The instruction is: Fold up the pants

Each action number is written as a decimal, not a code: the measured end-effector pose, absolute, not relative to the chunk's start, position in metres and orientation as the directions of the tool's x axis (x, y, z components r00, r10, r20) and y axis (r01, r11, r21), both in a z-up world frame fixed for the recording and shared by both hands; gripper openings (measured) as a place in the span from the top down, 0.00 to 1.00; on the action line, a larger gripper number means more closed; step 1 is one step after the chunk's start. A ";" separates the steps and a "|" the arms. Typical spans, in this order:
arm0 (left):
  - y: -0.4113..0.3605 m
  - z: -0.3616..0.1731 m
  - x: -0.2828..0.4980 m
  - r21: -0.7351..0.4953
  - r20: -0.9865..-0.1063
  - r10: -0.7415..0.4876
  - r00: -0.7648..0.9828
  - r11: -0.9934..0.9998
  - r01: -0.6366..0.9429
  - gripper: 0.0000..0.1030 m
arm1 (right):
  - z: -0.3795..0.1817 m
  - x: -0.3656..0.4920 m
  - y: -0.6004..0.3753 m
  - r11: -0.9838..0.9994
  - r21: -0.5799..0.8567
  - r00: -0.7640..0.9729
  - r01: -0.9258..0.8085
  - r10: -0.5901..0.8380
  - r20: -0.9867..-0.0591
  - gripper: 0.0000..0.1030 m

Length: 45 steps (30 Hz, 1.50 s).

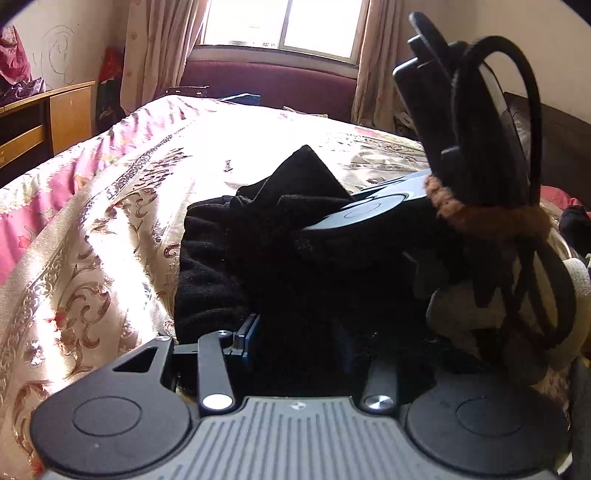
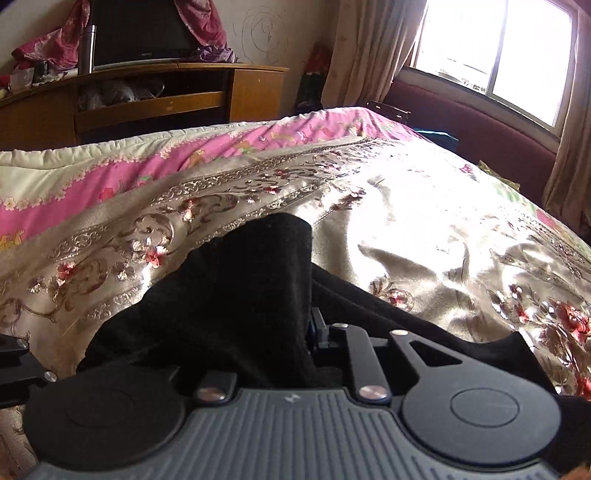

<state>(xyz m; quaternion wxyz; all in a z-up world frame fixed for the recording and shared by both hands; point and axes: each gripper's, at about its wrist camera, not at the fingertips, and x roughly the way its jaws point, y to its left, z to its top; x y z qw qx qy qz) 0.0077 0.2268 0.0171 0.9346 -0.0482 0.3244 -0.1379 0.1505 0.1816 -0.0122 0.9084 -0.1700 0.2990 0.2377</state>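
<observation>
The black pants (image 1: 229, 266) lie bunched on the satin floral bedspread (image 1: 122, 221). In the left wrist view my left gripper (image 1: 295, 339) is buried in the dark cloth and shut on it; only its left finger (image 1: 245, 338) shows. The other gripper's body (image 1: 369, 212) lies across the pants just ahead, with black cables on its handle. In the right wrist view my right gripper (image 2: 295, 332) is shut on a raised fold of the pants (image 2: 251, 288); its right finger (image 2: 318, 330) shows beside the cloth.
The bedspread (image 2: 406, 229) spreads ahead with a pink quilt (image 2: 147, 170) at its left edge. A wooden desk (image 2: 155, 99) with a TV stands beyond the bed. A maroon sofa (image 1: 273, 85) sits under the bright window (image 1: 280, 26).
</observation>
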 end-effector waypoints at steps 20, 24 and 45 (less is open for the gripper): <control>0.250 0.027 -0.018 -0.139 -0.642 -0.194 0.742 0.981 0.136 0.46 | 0.022 0.104 0.166 0.714 0.098 0.552 -0.693 0.613 -0.566 0.55; 0.248 0.040 -0.010 -0.153 -0.593 -0.198 0.781 0.979 0.132 0.46 | 0.026 0.107 0.132 0.760 0.057 0.608 -0.647 0.560 -0.563 0.51; 0.228 0.025 0.075 -0.197 -0.688 -0.214 0.693 0.975 0.106 0.43 | -0.008 0.098 0.124 0.712 -0.055 0.584 -0.700 0.526 -0.618 0.49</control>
